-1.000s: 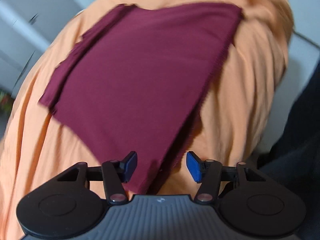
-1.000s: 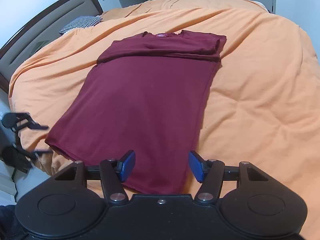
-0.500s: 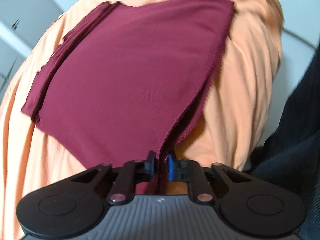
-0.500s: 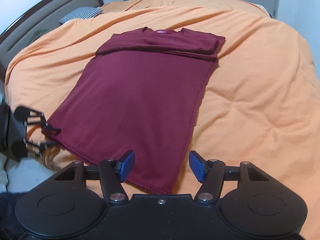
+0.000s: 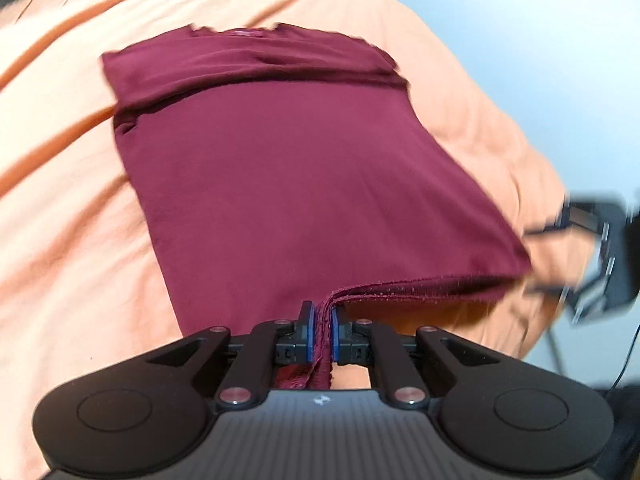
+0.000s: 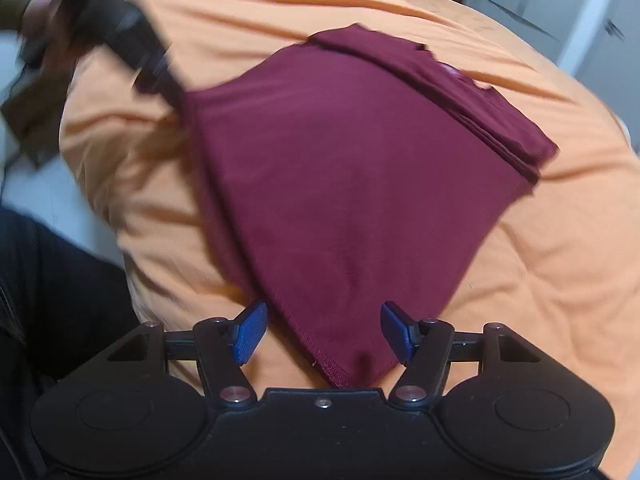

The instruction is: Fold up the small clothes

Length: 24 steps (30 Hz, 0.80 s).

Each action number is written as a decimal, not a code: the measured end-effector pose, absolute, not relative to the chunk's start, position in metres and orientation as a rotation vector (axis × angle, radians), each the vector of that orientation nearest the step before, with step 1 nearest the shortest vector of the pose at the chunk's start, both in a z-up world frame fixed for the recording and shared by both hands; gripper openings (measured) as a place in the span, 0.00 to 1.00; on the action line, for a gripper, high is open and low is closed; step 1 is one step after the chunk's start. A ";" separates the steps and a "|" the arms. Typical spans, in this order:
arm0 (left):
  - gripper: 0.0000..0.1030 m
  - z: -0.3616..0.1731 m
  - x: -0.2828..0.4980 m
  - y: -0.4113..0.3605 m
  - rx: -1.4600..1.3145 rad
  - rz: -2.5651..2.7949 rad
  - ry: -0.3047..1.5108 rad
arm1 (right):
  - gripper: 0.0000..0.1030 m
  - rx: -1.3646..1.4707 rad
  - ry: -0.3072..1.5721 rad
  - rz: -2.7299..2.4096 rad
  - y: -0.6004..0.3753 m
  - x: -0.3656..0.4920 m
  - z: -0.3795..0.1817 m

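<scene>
Maroon shirt [image 5: 288, 184]: flat on orange sheet [image 5: 60, 220], sleeves folded across its far end at 12 o'clock. Left gripper [image 5: 320, 330]: pads clamped on the shirt's hem at 6 o'clock, that corner lifted. Right gripper [image 6: 322, 330]: at 3 o'clock in the left view, blurred; jaws apart, the shirt's other hem corner between them, pads not touching it.

Two fisheye cameras, one mounted behind each handheld tool, look steeply down and forward along the fingers at close range. The left tool [image 5: 321, 332] view faces up the maroon shirt [image 5: 288, 176] from its hem; the right tool [image 6: 323, 332] view looks from the other hem corner. Both share the shirt and orange bed cover [image 5: 72, 208].
</scene>
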<state>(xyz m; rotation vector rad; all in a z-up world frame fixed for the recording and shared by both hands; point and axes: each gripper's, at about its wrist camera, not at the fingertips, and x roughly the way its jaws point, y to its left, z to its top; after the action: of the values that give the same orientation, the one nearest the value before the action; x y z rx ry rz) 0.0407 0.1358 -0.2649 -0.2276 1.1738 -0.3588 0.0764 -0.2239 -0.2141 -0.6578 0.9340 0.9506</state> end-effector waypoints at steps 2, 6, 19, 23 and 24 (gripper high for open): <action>0.08 -0.267 0.048 0.140 -0.267 -0.348 1.177 | 0.64 -0.734 0.905 0.975 -0.217 0.071 -0.223; 0.08 -0.270 0.056 0.149 -0.347 -0.326 1.192 | 0.61 -0.854 0.858 1.004 -0.209 0.066 -0.239; 0.08 -0.277 0.139 0.184 -0.311 -0.348 1.178 | 0.09 -0.571 1.062 1.046 -0.209 0.192 -0.198; 0.08 -0.294 0.180 0.194 -0.328 -0.334 1.200 | 0.29 -0.417 1.139 0.898 -0.193 0.271 -0.200; 0.08 -0.297 0.187 0.195 -0.325 -0.346 1.204 | 0.43 -0.339 1.168 0.859 -0.194 0.289 -0.203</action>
<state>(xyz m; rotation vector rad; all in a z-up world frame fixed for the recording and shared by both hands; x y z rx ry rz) 0.1869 0.1950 -0.2975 -0.3250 1.2039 -0.3457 0.2889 -0.1940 -0.2029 -0.3391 1.1679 0.8594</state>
